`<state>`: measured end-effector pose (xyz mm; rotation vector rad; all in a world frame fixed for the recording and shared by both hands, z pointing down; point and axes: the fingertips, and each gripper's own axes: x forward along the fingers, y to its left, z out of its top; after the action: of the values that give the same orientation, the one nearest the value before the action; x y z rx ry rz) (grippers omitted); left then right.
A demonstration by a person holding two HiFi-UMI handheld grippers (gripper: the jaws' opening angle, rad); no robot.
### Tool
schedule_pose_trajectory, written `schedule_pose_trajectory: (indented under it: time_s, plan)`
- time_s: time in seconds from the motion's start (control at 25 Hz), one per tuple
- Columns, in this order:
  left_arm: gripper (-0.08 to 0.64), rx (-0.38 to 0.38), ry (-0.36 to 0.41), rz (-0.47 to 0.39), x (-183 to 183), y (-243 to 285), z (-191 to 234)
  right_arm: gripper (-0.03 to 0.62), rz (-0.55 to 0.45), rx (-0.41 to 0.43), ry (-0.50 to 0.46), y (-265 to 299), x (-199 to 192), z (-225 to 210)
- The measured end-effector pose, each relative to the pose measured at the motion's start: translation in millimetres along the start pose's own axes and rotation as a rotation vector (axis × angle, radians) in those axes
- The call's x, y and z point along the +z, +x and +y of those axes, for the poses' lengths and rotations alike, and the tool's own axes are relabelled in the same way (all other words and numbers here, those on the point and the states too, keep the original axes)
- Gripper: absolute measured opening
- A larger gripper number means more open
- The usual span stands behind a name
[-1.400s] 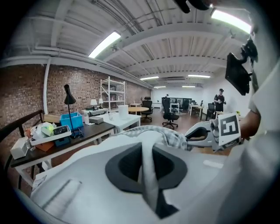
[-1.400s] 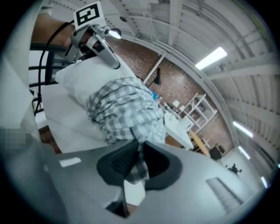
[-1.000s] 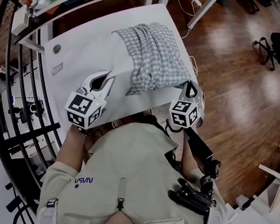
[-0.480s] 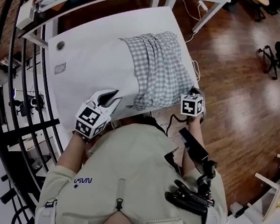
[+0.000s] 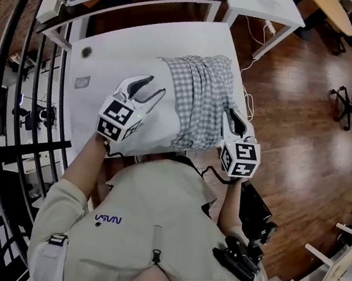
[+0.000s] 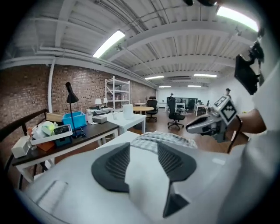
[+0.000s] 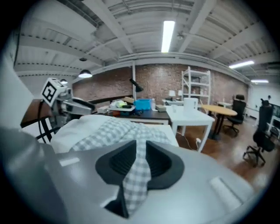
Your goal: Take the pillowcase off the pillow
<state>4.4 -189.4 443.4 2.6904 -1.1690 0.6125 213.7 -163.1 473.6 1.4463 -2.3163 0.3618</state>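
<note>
both hand-held grippers are further up the counter than a second ago, off the near edge of the pillow and out over it. the left hand-held gripper (image 5: 157,85) hangs above the bare white part of the pillow (image 5: 159,122). its jaws have just been opening and now stand well apart, with white pillow showing in the gap and nothing pinched. the right hand-held gripper (image 5: 233,114) sits at the near right corner, and its jaws have just been opening too, but only to a narrow gap. a strip of the checked pillowcase (image 5: 204,95) runs straight through between the ribbed pads (image 7: 120,162). it looks loosened rather than clamped, though the cloth fills the gap, so that one's hard to call. the pillowcase is bunched over the right-hand part of the pillow, with the left part uncovered. the pillow lies on the white counter (image 5: 132,33), and the wooden floor (image 5: 306,121) shows off to the right.
</note>
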Motion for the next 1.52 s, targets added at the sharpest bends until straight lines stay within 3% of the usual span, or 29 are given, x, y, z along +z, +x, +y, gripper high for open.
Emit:
schedule_pose_trajectory:
  time_s: [0.12, 0.16, 0.24, 0.32, 0.48, 0.6, 0.68, 0.8, 0.84, 0.88, 0.92, 1.08, 1.2, 1.32, 1.36, 1.44, 1.52]
  plan:
    - [0.353, 0.029, 0.046, 0.152, -18.5, 45.1, 24.4, 0.071, -0.020, 0.097, -0.066, 22.2, 17.1, 36.9]
    - [0.367, 0.028, 0.051, 0.225, -32.4, 56.2, 26.6, 0.071, -0.023, 0.121, -0.078, 24.6, 21.1, 44.0]
    - [0.318, 0.009, 0.047, 0.339, -64.1, 69.6, 19.1, 0.071, -0.021, 0.149, -0.096, 27.7, 27.1, 48.2]
    - [0.217, -0.014, 0.062, 0.370, -84.9, 71.8, -2.5, 0.071, -0.012, 0.150, -0.098, 32.1, 31.4, 39.7]
    - [0.078, 0.033, 0.196, 0.306, -95.4, 66.5, -35.5, 0.078, 0.012, 0.121, -0.122, 59.0, 46.0, 21.6]
    - [0.048, 0.052, 0.225, 0.229, -93.2, 54.4, -40.3, 0.146, 0.059, 0.122, -0.189, 98.8, 57.3, 26.4]
    - [0.043, 0.039, 0.212, 0.174, -89.1, 43.7, -43.4, 0.186, 0.118, 0.114, -0.244, 128.7, 58.4, 29.6]
    - [0.038, 0.034, 0.181, 0.089, -77.2, 27.4, -47.8, 0.187, 0.265, 0.114, -0.316, 164.1, 41.1, 31.0]
    - [0.038, 0.038, 0.166, 0.063, -71.7, 21.7, -47.8, 0.165, 0.305, 0.112, -0.340, 170.1, 35.9, 30.0]
    - [0.038, 0.043, 0.151, 0.040, -65.1, 15.6, -46.5, 0.073, 0.324, 0.104, -0.365, 173.3, 35.7, 28.0]
    - [0.038, 0.050, 0.140, 0.018, -56.9, 9.0, -44.0, 0.043, 0.323, 0.086, -0.383, 174.5, 40.4, 24.1]
    - [0.038, 0.061, 0.112, -0.072, -17.5, -22.2, -30.4, 0.031, 0.238, -0.021, -0.358, 173.6, 78.3, -4.5]
    - [0.037, 0.064, 0.060, -0.120, -5.5, -43.9, -22.9, 0.026, 0.187, -0.154, -0.330, 167.8, 97.3, -39.4]
    - [0.035, 0.107, -0.020, -0.154, -7.5, -60.6, 0.1, 0.023, 0.228, -0.342, -0.273, 158.2, 91.0, -101.9]
    - [0.035, 0.126, -0.049, -0.155, -12.6, -61.3, 12.2, 0.023, 0.254, -0.369, -0.243, 157.1, 81.7, -120.4]
    - [0.041, 0.145, -0.078, -0.125, -26.5, -49.8, 35.5, 0.023, 0.290, -0.328, -0.197, 162.1, 56.2, -135.6]
    - [0.059, 0.151, -0.062, -0.081, -37.8, -27.7, 50.9, 0.025, 0.284, -0.238, -0.214, 171.4, 37.4, -122.8]
